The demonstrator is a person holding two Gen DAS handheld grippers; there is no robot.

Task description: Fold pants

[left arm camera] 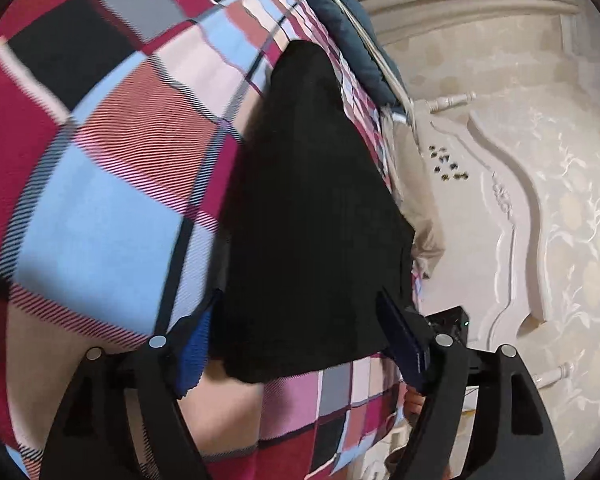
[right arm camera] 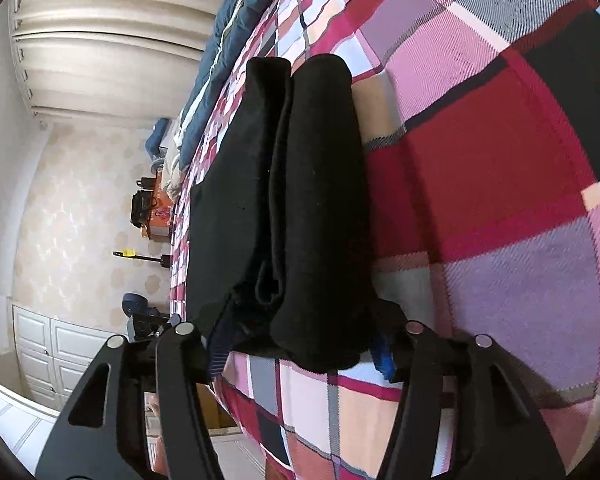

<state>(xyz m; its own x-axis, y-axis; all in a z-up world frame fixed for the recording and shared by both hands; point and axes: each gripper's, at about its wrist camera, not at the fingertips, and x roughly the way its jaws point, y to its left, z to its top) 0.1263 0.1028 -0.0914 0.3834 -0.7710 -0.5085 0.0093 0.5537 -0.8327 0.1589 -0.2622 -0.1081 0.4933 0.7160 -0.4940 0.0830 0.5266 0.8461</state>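
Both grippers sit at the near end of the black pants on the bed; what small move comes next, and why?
Probably close both grippers on the pants: the fabric's near edge lies between open fingers, already folded lengthwise on the plaid cover, so gripping comes before folding it over.

Left gripper (left arm camera: 296,344): jaws spread wide, blue-padded fingers (left arm camera: 404,350) either side of black cloth, not closed on it. Right gripper (right arm camera: 300,344): jaws likewise wide apart, fingers (right arm camera: 382,354) flanking the cloth's near end; contact unclear.

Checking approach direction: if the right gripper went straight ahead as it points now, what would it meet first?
The black pants: their folded end sits between the right gripper fingers, apparently already touching. The plaid bedspread lies underneath.
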